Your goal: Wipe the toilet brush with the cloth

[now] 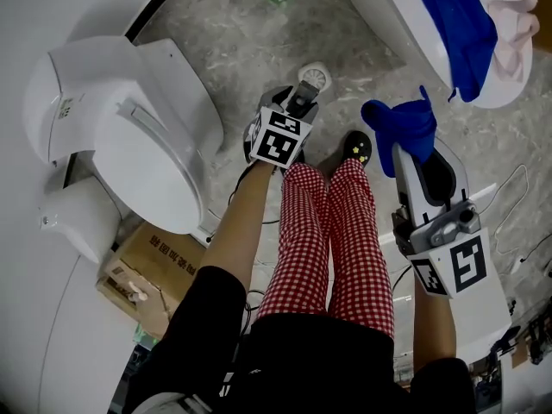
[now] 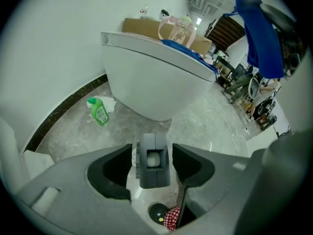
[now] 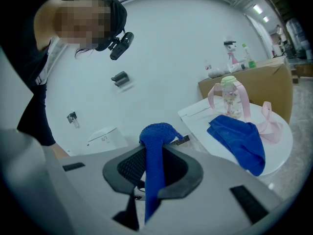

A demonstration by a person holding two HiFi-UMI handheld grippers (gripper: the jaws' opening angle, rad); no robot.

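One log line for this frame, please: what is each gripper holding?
left gripper: closed on toilet brush | right gripper: closed on blue cloth | cloth and brush apart, wipe not yet begun

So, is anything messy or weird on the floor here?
Yes. A green bottle seems to lie tipped over on the floor by the wall, next to crumpled white paper. Nothing else looks odd: the right tongs pinch the cloth and the left tongs hold the brush.
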